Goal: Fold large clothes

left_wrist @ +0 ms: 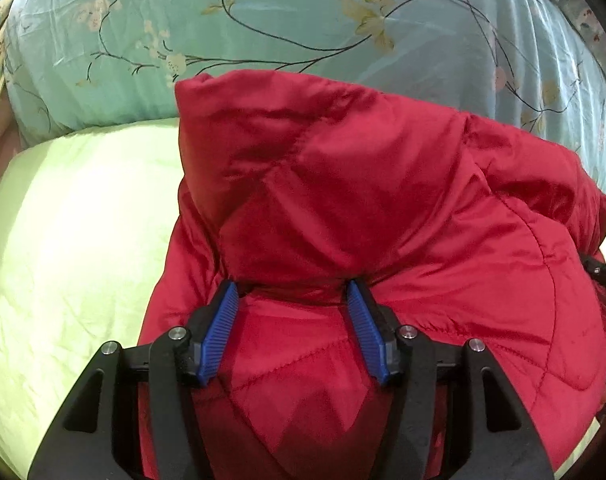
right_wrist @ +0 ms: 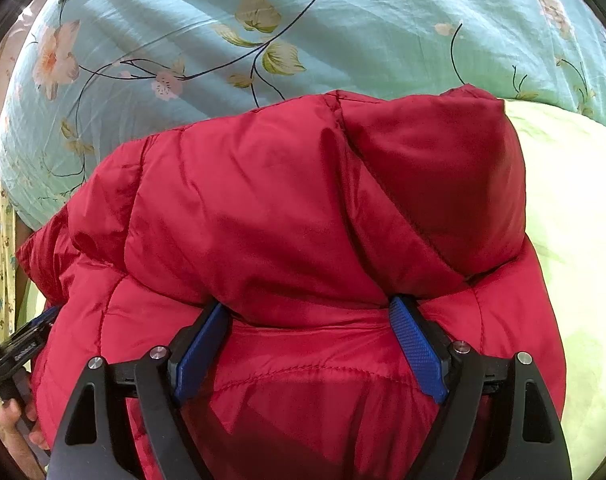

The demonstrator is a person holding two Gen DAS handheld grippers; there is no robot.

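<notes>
A red quilted puffer jacket (left_wrist: 383, 184) lies bunched on the bed, with an upper layer folded over toward me. My left gripper (left_wrist: 292, 285) rests on it. Its blue pads (left_wrist: 223, 332) stand apart, their tips tucked under the folded layer's edge, and red padding bulges between them. In the right wrist view the same jacket (right_wrist: 283, 200) fills the middle. My right gripper (right_wrist: 310, 302) stands wide open, its tips under the fold's edge too. The jacket's lower layer lies between its pads (right_wrist: 417, 348).
A light green sheet (left_wrist: 71, 220) (right_wrist: 575, 220) covers the bed around the jacket. A turquoise floral quilt (left_wrist: 303, 12) (right_wrist: 383, 28) is heaped behind it. The other gripper's black frame (right_wrist: 27, 344) and a hand (right_wrist: 15, 420) show at the left edge.
</notes>
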